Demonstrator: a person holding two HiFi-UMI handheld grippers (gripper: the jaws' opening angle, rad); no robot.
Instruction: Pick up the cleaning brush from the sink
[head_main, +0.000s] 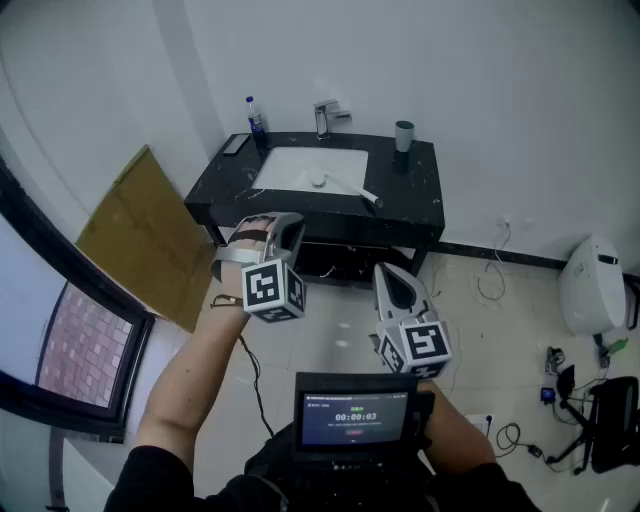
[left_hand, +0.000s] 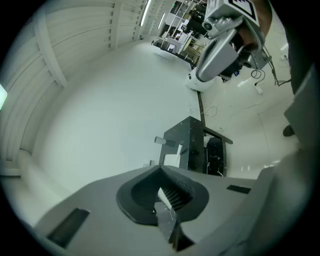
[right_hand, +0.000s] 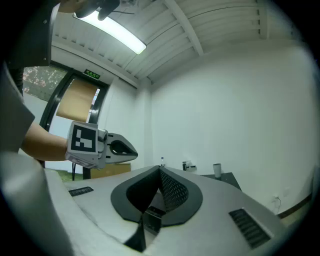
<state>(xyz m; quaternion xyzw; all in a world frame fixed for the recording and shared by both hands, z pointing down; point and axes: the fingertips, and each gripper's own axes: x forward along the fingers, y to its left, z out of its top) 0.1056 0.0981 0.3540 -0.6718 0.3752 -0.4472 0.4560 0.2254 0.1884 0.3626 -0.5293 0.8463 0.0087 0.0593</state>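
Observation:
The cleaning brush (head_main: 352, 188) has a long white handle and a dark end. It lies slanted over the right rim of the white sink (head_main: 300, 165), which is set in a black vanity (head_main: 420, 205) against the far wall. Both grippers hang in the air well short of the vanity. My left gripper (head_main: 293, 226) points toward the vanity's front left, jaws shut and empty. My right gripper (head_main: 386, 274) is lower and to the right, also shut with nothing in it. In the right gripper view, the left gripper (right_hand: 125, 149) floats to the left of the vanity (right_hand: 227, 178).
On the vanity top stand a blue bottle (head_main: 256, 114), a faucet (head_main: 325, 116) and a grey cup (head_main: 403, 135). A cardboard sheet (head_main: 140, 230) leans on the left wall. A white appliance (head_main: 595, 285) and cables (head_main: 560, 400) lie on the floor at right.

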